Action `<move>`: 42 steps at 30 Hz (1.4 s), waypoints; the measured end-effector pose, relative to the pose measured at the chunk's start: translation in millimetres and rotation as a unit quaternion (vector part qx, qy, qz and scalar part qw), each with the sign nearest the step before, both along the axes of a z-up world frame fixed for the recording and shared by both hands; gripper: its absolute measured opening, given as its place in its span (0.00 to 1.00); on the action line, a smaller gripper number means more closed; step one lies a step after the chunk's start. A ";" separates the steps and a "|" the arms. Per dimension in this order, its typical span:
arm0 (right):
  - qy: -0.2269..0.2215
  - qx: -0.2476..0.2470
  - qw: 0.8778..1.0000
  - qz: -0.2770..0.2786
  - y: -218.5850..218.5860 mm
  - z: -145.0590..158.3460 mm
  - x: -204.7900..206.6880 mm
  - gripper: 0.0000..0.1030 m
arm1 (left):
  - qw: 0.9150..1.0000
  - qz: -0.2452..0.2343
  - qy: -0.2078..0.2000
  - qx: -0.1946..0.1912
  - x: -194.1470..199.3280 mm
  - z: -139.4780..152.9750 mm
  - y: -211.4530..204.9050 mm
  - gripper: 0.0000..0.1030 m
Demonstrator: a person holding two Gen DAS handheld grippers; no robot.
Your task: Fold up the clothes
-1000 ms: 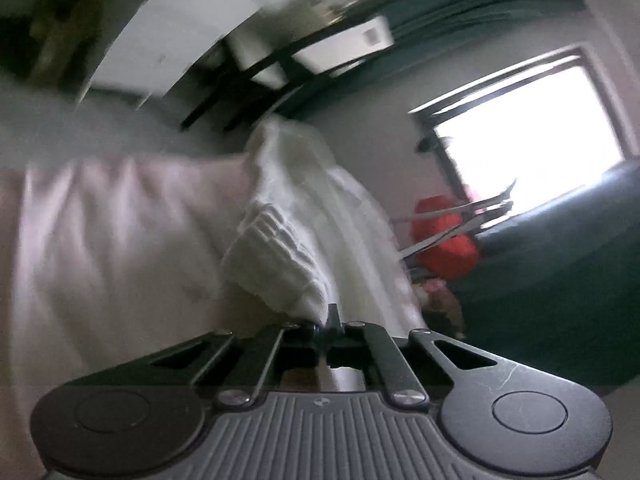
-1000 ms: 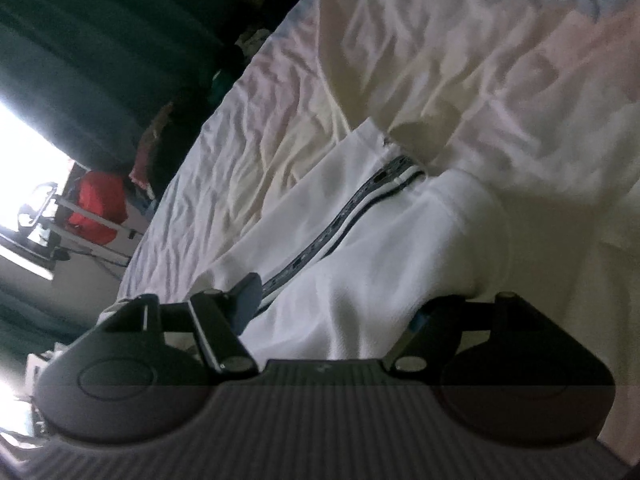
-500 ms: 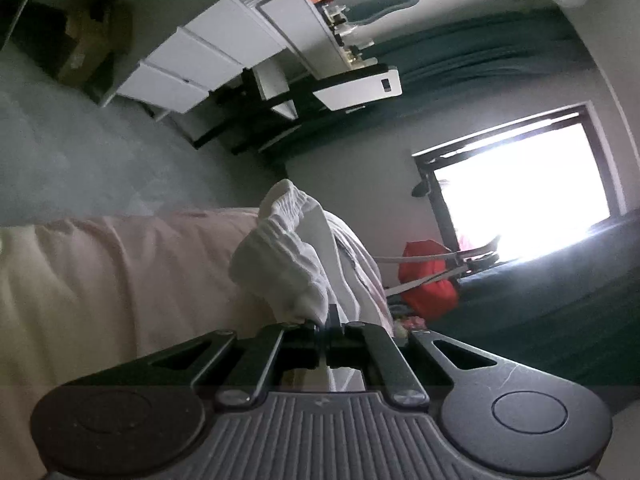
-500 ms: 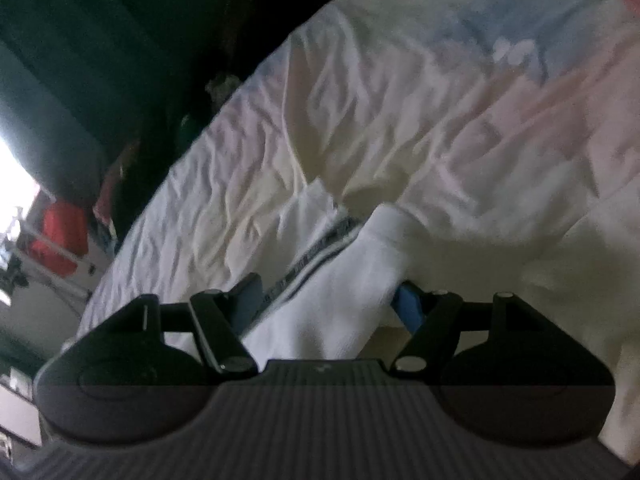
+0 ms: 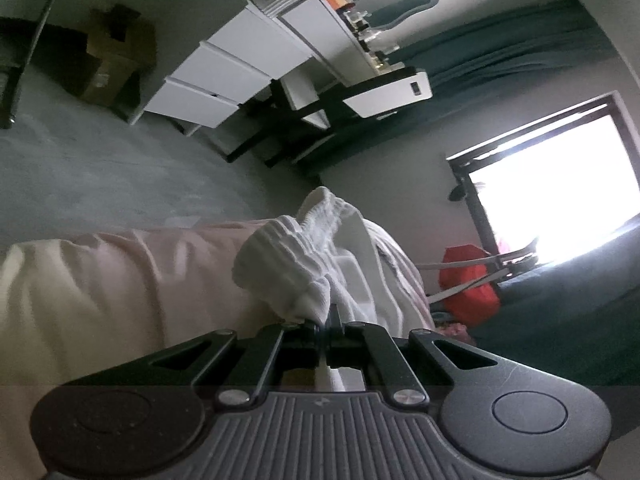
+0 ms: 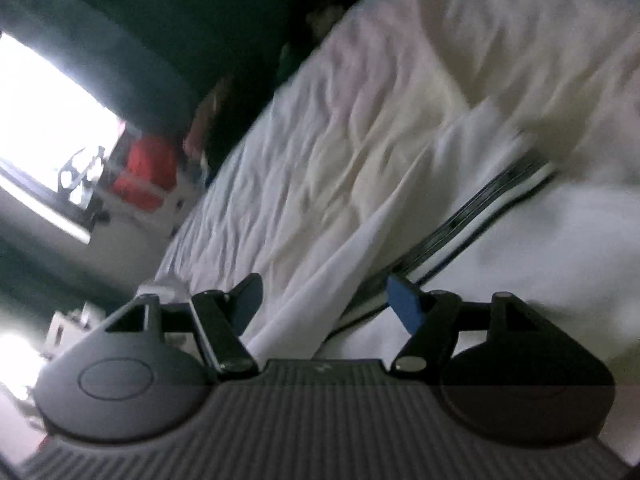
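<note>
A white garment with a ribbed elastic waistband [image 5: 296,264] lies on the pale bed sheet [image 5: 100,284]. My left gripper [image 5: 328,320] is shut on the waistband and holds it bunched above the bed edge. In the right wrist view the same white garment [image 6: 500,248] shows a dark side stripe [image 6: 472,216] and lies spread on the wrinkled sheet [image 6: 360,120]. My right gripper [image 6: 324,300] is open, its blue-padded fingers [image 6: 404,308] either side of a fold of the fabric, not clamping it.
Beyond the bed edge there is grey carpet [image 5: 100,168], a white chest of drawers [image 5: 240,68], a cardboard box [image 5: 116,56] and a black-framed stand [image 5: 304,120]. A red bag [image 5: 468,284] sits under the bright window [image 5: 560,184].
My right gripper has opened wider and let the white fabric drop out from between its fingers, and it has swung; its view is blurred. My left gripper stays shut on the waistband and has lifted slightly.
</note>
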State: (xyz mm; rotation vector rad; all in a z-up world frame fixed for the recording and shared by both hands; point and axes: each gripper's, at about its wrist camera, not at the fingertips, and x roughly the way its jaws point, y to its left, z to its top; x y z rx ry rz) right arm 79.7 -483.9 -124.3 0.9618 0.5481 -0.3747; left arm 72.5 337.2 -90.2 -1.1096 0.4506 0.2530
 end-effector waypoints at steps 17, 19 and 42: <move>0.031 -0.087 0.994 -0.051 -32.8 12.8 84.5 0.06 | 0.999 0.015 -0.006 0.040 4.4 8.7 -14.9 0.02; -0.031 -0.109 0.992 -0.047 -27.9 52.4 79.1 0.06 | 0.999 0.011 -0.010 0.043 3.4 11.2 -16.6 0.02; -0.014 0.141 0.971 -0.191 -54.0 -32.9 -114.4 0.08 | 0.997 -0.010 0.079 -0.009 -36.4 2.7 -4.3 0.04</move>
